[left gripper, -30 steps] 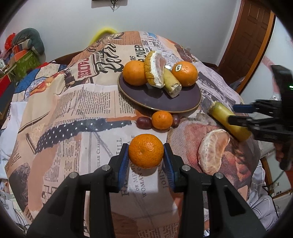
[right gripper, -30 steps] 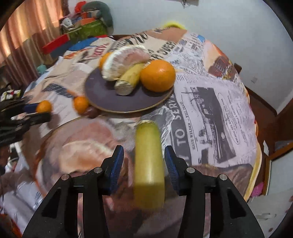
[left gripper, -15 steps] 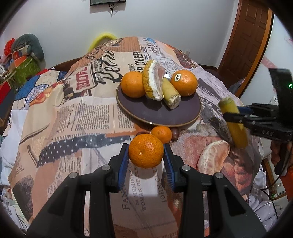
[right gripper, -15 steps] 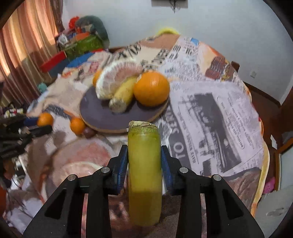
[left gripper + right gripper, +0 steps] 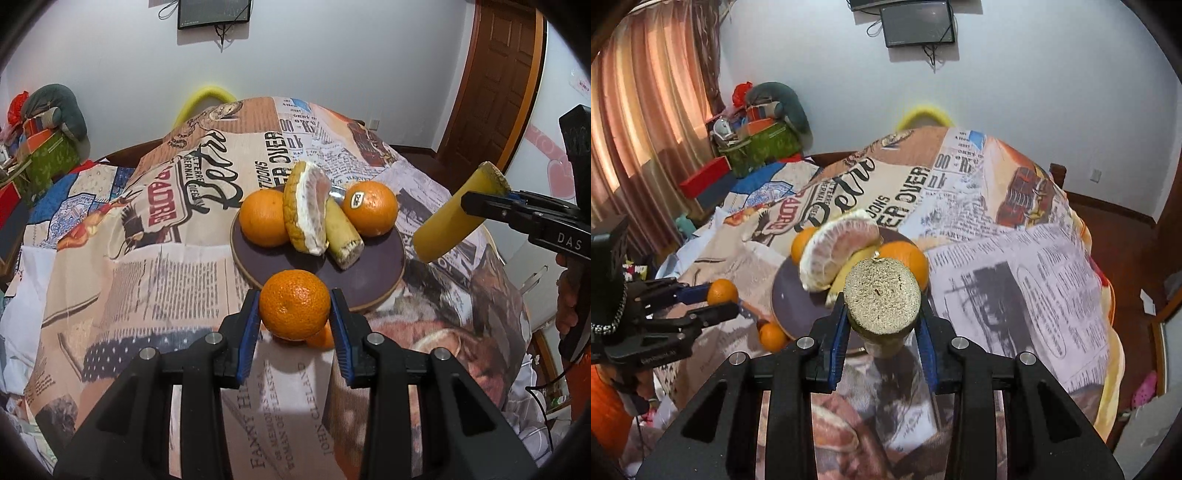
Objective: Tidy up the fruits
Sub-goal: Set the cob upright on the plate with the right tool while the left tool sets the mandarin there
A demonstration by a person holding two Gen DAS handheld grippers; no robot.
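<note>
My left gripper (image 5: 294, 314) is shut on a mandarin (image 5: 294, 308) and holds it above the table, just in front of the dark round plate (image 5: 369, 284). The plate holds two oranges (image 5: 263, 218), a pomelo wedge (image 5: 306, 212) and a banana piece (image 5: 341, 236). My right gripper (image 5: 882, 325) is shut on a yellow banana piece (image 5: 882, 299), lifted and tilted, to the right of the plate; it also shows in the left wrist view (image 5: 448, 218). A small mandarin (image 5: 772, 336) lies on the cloth by the plate's near edge. The left gripper (image 5: 720, 299) shows at the left of the right wrist view.
The table wears a newspaper-print cloth (image 5: 155, 266). Another pomelo wedge (image 5: 833, 432) lies on the cloth below my right gripper. A green box with clutter (image 5: 761, 147) stands beyond the table at the left. A wooden door (image 5: 495, 81) is at the right.
Both grippers have risen and moved toward the plate. The right gripper closed on the banana piece, lifted it off the cloth and tilted it up. The left still holds the mandarin.
</note>
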